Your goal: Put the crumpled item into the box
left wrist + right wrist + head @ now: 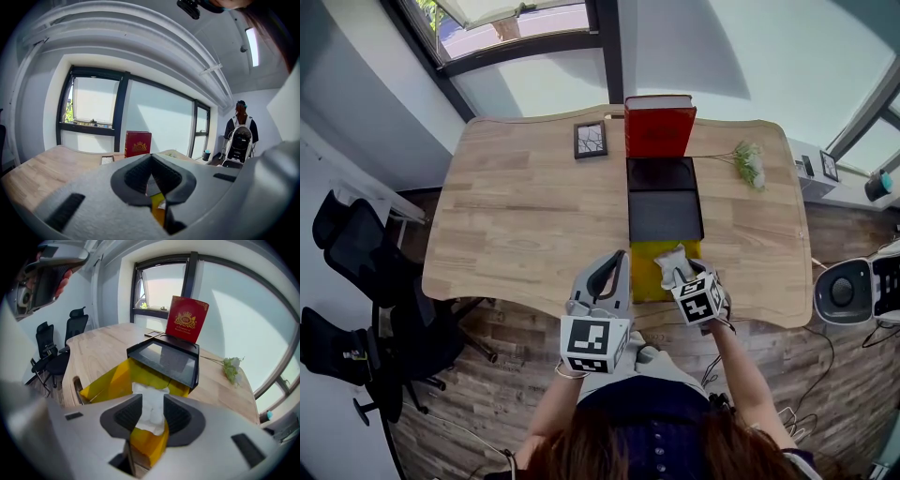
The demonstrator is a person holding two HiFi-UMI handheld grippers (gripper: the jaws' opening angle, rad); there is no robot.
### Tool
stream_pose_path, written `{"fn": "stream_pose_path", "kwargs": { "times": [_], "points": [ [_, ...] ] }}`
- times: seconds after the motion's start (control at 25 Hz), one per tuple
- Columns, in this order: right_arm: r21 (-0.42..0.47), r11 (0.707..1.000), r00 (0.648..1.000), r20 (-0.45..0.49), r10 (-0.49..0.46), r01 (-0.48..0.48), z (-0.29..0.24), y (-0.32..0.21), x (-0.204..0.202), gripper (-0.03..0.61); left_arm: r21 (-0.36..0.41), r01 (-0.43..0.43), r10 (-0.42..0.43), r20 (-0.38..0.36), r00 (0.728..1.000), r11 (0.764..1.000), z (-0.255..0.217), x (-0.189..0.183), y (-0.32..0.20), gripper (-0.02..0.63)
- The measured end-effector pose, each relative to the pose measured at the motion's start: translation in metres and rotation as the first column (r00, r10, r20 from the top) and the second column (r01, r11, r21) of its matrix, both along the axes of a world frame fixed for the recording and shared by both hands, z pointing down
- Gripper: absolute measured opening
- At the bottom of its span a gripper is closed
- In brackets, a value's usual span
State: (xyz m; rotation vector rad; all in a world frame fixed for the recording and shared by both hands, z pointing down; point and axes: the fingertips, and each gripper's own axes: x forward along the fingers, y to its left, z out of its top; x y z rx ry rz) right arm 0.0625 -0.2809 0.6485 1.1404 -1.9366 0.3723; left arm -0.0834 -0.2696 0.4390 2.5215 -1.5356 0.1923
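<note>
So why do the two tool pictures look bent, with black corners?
Left gripper view: a wide lens bows the window frame, and the near left tool is blurred. Right gripper view: the wooden table curves likewise. Head view: straighter, even daylight.

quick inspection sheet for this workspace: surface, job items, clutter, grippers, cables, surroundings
surface: wooden table, no spills seen
job's things: crumpled paper at the top of the open yellow box, near the table's front edge
clutter: black tray behind the box, red book upright behind that, picture frame, flower sprig on the right
grippers: left gripper shut, nothing held; right gripper open, the paper between its jaws, over the box
cables: thin cables on the floor at the right
surroundings: black office chairs on the left, windows beyond the table
</note>
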Motion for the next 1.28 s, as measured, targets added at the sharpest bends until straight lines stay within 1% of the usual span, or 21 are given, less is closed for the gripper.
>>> {"fn": "stream_pose_path", "kwargs": {
  "times": [0.28,0.68,1.28],
  "points": [
    [0.051,0.998,0.997,0.063,0.04,-0.043,-0.024,0.0,0.001,0.15,0.017,-0.013,0.013,-0.004,1.0,1.0,-0.006,0.005,0.004,0.026],
    [0.159,0.986,0.992,0.124,0.032,-0.052,-0.071,0.005,-0.002,0.132,0.031,-0.027,0.027,0.001,1.0,0.999,-0.013,0.016,0.019,0.026],
    [0.279,0.957,0.972,0.234,0.013,-0.08,-0.132,0.029,0.008,0.084,0.07,0.01,-0.011,0.01,1.0,0.998,-0.028,0.032,0.041,0.026]
  ]
}}
